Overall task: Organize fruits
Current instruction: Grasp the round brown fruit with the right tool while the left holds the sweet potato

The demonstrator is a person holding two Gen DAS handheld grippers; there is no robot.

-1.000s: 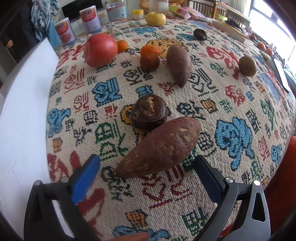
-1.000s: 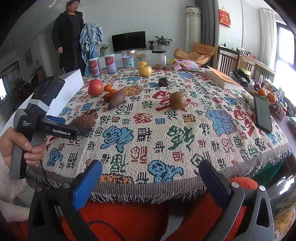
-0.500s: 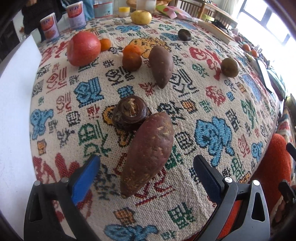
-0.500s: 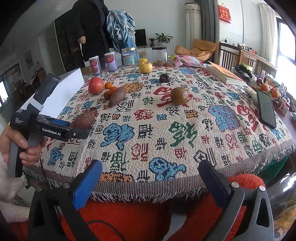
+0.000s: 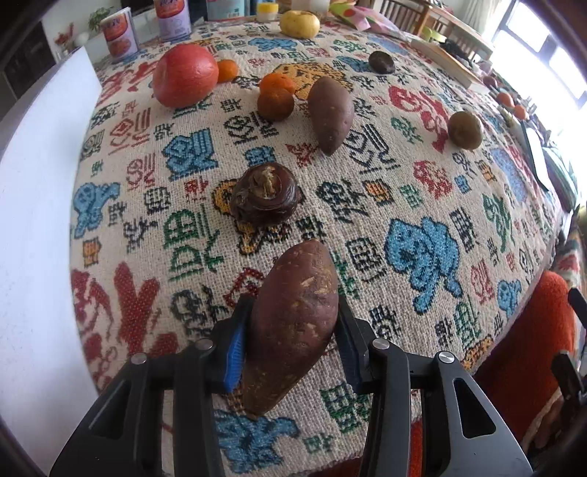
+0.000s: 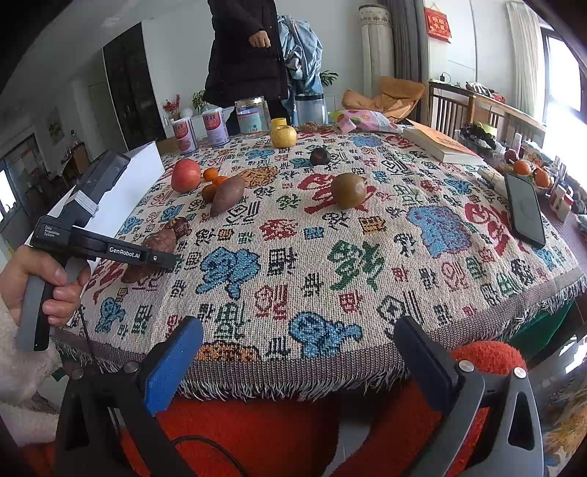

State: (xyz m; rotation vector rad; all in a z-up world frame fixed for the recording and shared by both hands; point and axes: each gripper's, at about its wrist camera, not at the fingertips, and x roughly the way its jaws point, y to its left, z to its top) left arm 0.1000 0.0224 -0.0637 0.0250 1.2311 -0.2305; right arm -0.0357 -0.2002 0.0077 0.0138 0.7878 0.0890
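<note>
- Left gripper [image 5: 291,335]: jaws closing, with the near sweet potato [image 5: 293,323] between them; both blue pads press its sides, so it is grasped. It points steeply down at the tablecloth [image 5: 367,205].
- Near sweet potato: lies lengthwise between the fingers, thick end pointing away from the camera, narrow end toward it, low at the near edge of the table.
- Dark wrinkled fruit [image 5: 265,198]: on the cloth just beyond the held sweet potato, apart from it.
- Second sweet potato [image 5: 330,113]: farther back, beside two small oranges [image 5: 276,97]; one orange touches the other.
- Large red fruit [image 5: 184,75]: left of the oranges, with a third small orange [image 5: 227,70] just beside it.
- Greenish-brown round fruit [image 5: 465,130]: alone toward the right side of the cloth.
- Yellow fruit [image 5: 299,24] and small dark fruit [image 5: 381,61]: toward the far edge.
- Right gripper [image 6: 299,361]: jaws spread wide, nothing between them, held off the near table edge above an orange-red cushion [image 6: 256,433].
- Left hand [image 6: 40,282]: seen from the right wrist camera, wrapped around the left gripper's handle at the table's left corner.
- Person in a dark coat [image 6: 245,55]: stands behind the far side of the table.
- White board [image 5: 33,220]: along the cloth's left edge.
</note>
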